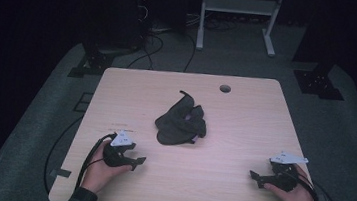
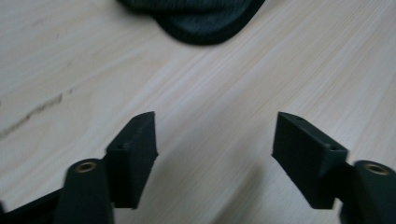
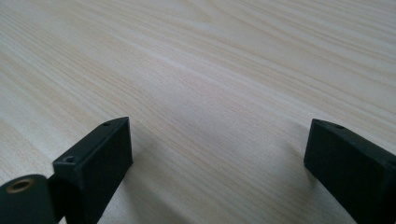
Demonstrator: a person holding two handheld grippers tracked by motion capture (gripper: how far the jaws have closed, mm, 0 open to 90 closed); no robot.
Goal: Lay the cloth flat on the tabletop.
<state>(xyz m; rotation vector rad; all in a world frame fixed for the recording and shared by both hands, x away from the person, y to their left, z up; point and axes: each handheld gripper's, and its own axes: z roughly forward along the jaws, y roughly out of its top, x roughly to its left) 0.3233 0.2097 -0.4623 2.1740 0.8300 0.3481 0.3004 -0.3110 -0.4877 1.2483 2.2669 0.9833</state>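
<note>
At worktop centre lies the cloth, soft, light and limp; pinch a raised fold. Left claw and right claw, near the cloth, stand open and empty.

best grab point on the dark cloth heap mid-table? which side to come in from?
Probably the rounded lower-left edge of the dark cloth, taken by the left gripper. That lobe lies flat on the table and faces the open left jaws, as the left gripper view shows. Come in low from the near-left. The thin tail at the far end would likely just trail. The right gripper sits farther off, open.
</note>
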